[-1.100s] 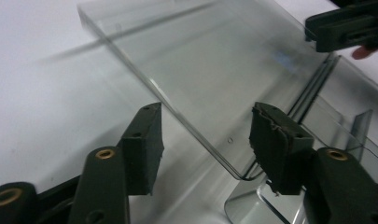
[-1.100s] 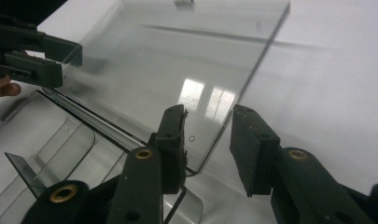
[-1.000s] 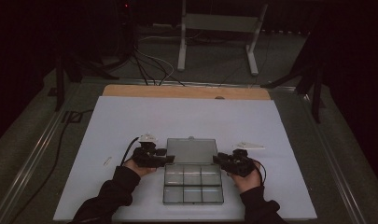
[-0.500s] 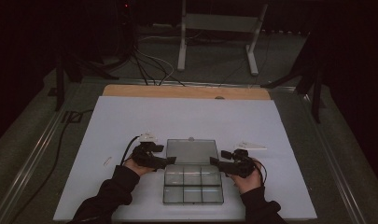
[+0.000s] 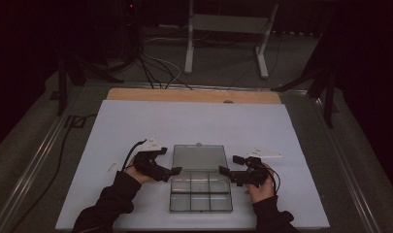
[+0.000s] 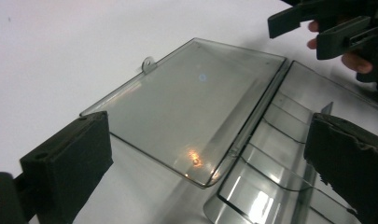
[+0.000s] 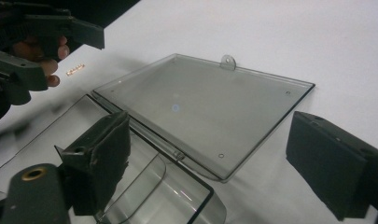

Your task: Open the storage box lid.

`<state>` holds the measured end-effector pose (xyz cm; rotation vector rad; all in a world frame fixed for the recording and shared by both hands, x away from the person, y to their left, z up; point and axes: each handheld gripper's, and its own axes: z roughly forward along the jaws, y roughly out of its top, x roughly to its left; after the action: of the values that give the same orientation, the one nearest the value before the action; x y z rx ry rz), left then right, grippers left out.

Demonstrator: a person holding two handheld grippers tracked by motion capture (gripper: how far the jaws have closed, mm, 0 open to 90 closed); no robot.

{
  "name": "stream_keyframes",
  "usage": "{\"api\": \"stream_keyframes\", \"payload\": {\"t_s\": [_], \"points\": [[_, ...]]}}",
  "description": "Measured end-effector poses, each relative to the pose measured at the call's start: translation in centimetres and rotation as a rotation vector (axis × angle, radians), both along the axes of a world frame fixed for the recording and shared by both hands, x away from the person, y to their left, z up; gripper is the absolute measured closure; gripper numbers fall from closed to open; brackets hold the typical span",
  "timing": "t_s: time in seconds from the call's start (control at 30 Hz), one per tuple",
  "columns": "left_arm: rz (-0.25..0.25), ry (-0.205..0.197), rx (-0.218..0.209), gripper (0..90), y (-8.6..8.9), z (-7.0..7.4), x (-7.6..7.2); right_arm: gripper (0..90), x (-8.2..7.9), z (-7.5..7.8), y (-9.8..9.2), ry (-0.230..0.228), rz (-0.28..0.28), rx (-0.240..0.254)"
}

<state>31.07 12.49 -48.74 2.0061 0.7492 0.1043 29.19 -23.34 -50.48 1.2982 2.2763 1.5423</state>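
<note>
we start with the white table top (image 5: 136, 126), which takes up most of the high view and carries little besides the work. at its near middle, toward six o'clock, lies the clear plastic compartment box (image 5: 201, 194), open and flat: the tray with its dividers sits nearest us, and the lid (image 5: 199, 157) is folded back at twelve o'clock of the tray, resting on the table with its small hang tab pointing away. as far as we can see, the compartments are empty.

the left gripper (image 5: 172, 171) sits at nine o'clock of the box, just beside the hinge line, its jaws spread wide with nothing between the pads; they have just been opening. in the left gripper view the lid (image 6: 196, 102) lies flat between and beyond those jaws, untouched. the right gripper (image 5: 227, 172) sits at three o'clock of the box, likewise spread, and its jaws have also just been opening, free of the plastic; in its own view the lid (image 7: 200, 107) lies flat ahead.

we judge the opening done: the lid is fully laid back and both claws have let go. what is left, if anything, would be filling or sorting the compartments, though we see only a small tag (image 5: 111, 167) at nine o'clock of the left hand.
</note>
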Motion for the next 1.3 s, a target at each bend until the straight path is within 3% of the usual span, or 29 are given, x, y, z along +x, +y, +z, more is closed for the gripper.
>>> {"api": "stream_keyframes", "payload": {"t_s": [0.13,0.3,0.4,0.63,0.9,0.97,1.07,1.3], "points": [[-0.015,-0.026,-0.003,0.9,0.4,0.8,-0.3,3.8,-0.3,0.2,-0.5,-0.039,0.026,-0.004],[-0.019,-0.032,-0.014,0.9,1.0,1.3,-0.5,3.5,-0.9,0.6,-1.6,-0.073,0.004,0.011],[-0.003,-0.045,-0.015,0.9,1.5,1.8,-0.6,2.7,-1.0,0.8,-2.0,-0.043,0.009,0.009],[-0.014,-0.073,-0.05,0.9,3.6,3.2,-0.8,2.7,-1.9,1.0,-3.2,-0.07,0.005,0.01],[-0.01,-0.112,-0.061,1.0,5.9,4.4,-1.1,2.7,-2.6,0.9,-3.7,-0.078,0.008,0.006],[-0.013,-0.111,-0.068,1.0,6.2,4.5,-1.2,2.7,-2.7,0.9,-3.8,-0.081,0.011,0.009],[0.006,-0.142,-0.091,1.0,7.0,4.7,-1.4,2.7,-2.9,1.0,-3.9,-0.079,0.01,0.011],[0.028,-0.151,-0.076,1.0,8.6,4.4,-1.8,2.7,-3.3,1.0,-4.2,-0.078,0.014,0.019]]}}
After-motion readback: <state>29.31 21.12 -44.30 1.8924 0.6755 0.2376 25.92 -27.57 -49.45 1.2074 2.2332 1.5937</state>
